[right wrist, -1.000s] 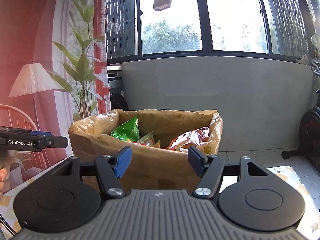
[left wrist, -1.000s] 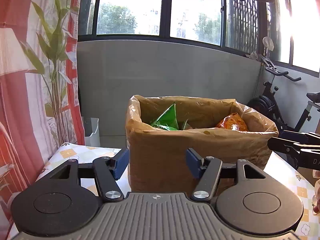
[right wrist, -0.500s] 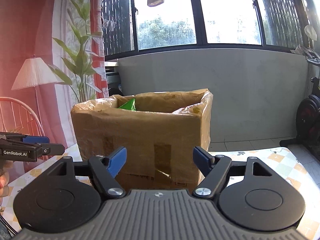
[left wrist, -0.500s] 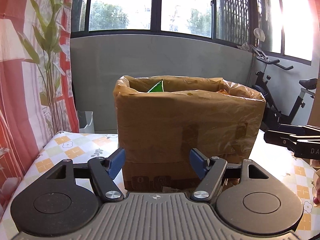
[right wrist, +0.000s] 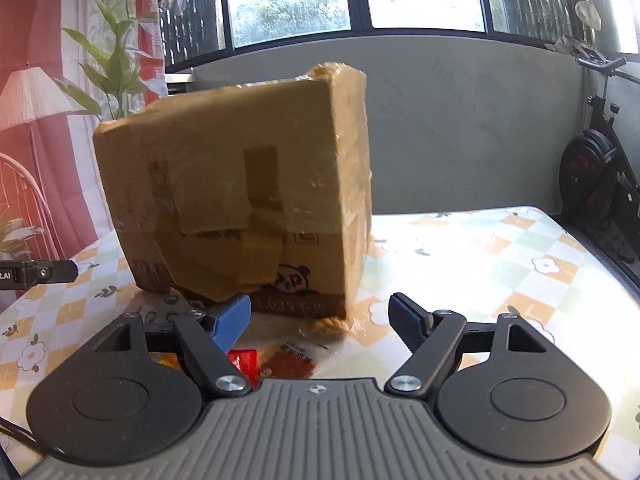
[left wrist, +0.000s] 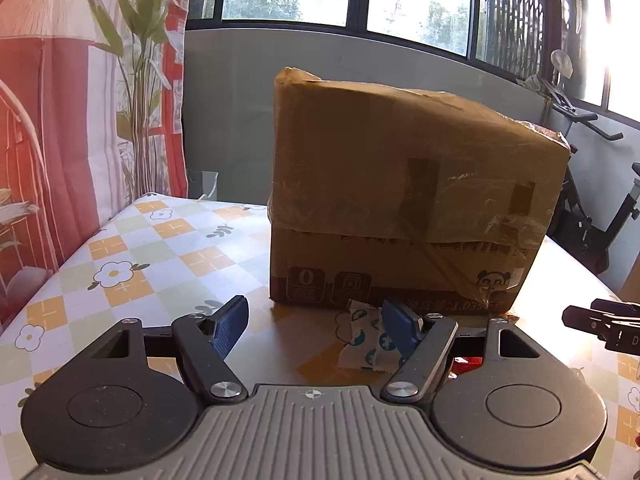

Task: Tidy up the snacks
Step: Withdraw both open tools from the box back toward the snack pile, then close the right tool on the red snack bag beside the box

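A taped brown cardboard box (left wrist: 400, 200) stands on the flowered tablecloth (left wrist: 160, 248); its inside is hidden from this low angle. My left gripper (left wrist: 314, 316) hangs low before the box, its jaws opening. A white packet with blue-green dots (left wrist: 360, 340) lies on the table just inside its right finger, and nothing presses on it. My right gripper (right wrist: 320, 312) is open near the box's (right wrist: 240, 200) right corner. Below it lie a red packet (right wrist: 242, 360), a brown packet (right wrist: 292, 360) and a brown twisted snack (right wrist: 328, 324). Each gripper shows at the edge of the other's view.
An exercise bike (right wrist: 600, 184) stands off the table's right side. A red and white curtain with a plant print (left wrist: 100, 120) hangs on the left. A grey wall under windows (left wrist: 232, 120) runs behind the table. A red item (left wrist: 466, 360) peeks out behind the left gripper's right arm.
Both grippers have sunk from above the box's rim to just over the table in front of it. The snacks inside the box dropped out of sight, loose packets came into view, and both jaws widened.
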